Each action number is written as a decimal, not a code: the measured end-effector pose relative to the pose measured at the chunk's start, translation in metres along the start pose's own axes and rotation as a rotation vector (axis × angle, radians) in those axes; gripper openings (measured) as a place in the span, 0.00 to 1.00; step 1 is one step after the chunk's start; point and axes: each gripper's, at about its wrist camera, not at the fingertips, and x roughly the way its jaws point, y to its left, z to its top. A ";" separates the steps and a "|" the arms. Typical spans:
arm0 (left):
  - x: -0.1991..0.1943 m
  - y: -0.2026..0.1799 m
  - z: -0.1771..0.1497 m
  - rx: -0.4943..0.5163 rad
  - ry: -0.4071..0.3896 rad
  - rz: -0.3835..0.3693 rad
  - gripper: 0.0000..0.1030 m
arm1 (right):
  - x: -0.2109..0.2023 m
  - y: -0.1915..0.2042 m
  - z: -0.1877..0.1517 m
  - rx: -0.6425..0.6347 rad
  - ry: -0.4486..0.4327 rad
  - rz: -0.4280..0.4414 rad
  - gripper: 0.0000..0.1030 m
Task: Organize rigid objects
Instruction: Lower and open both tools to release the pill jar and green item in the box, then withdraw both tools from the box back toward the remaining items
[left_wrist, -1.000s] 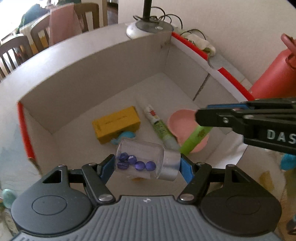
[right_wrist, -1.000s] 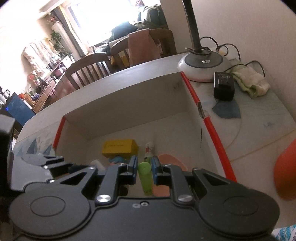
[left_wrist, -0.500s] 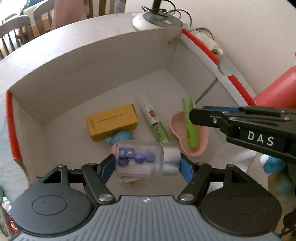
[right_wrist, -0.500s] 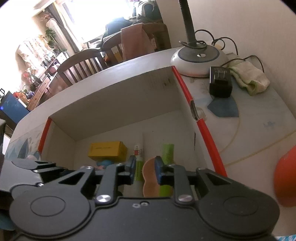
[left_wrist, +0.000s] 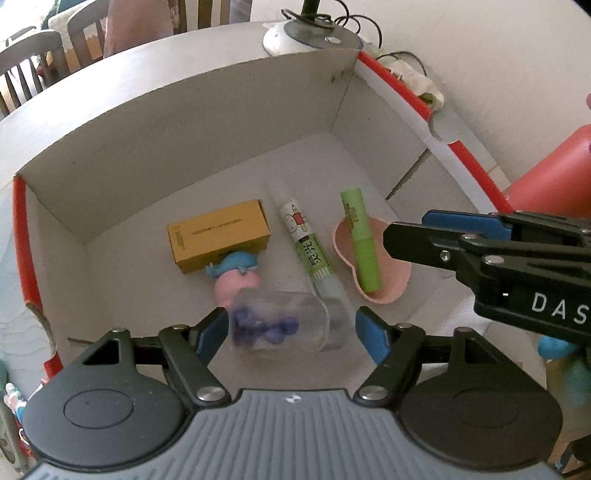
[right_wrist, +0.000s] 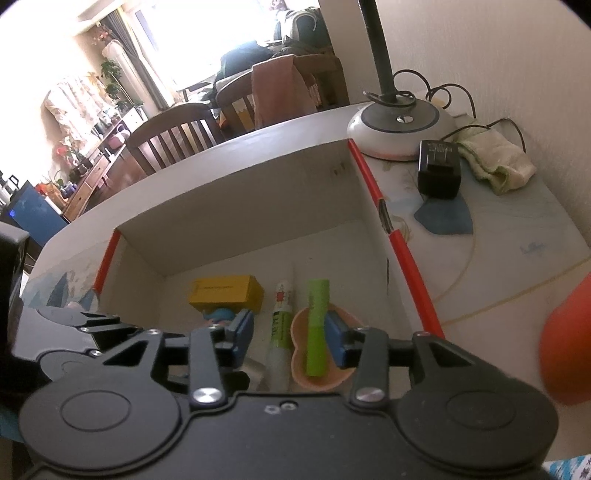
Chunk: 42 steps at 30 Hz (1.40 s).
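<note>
The left claw (left_wrist: 291, 326) is opening; the blurred clear jar (left_wrist: 284, 321) of blue beads sits between its pads, apparently loose, inside the white box (left_wrist: 177, 122). The right claw (right_wrist: 290, 332), opening, straddles the green tube (right_wrist: 317, 325) lying on the pink dish (right_wrist: 325, 380).

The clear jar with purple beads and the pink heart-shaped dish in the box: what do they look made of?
The clear jar with purple beads looks like transparent plastic or glass; the box floor shows through its wall, and its silvery cap looks like metal, though blur leaves this open. The pink heart-shaped dish looks like matte moulded plastic or silicone, evenly coloured with a soft rounded rim.
</note>
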 end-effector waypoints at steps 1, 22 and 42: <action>-0.002 0.000 -0.001 0.002 -0.005 -0.001 0.73 | -0.002 0.001 -0.001 -0.003 -0.002 0.001 0.43; -0.097 0.017 -0.053 -0.006 -0.223 -0.031 0.73 | -0.052 0.072 -0.018 -0.125 -0.085 0.028 0.64; -0.169 0.098 -0.126 -0.081 -0.329 -0.047 0.79 | -0.071 0.159 -0.050 -0.146 -0.131 0.028 0.85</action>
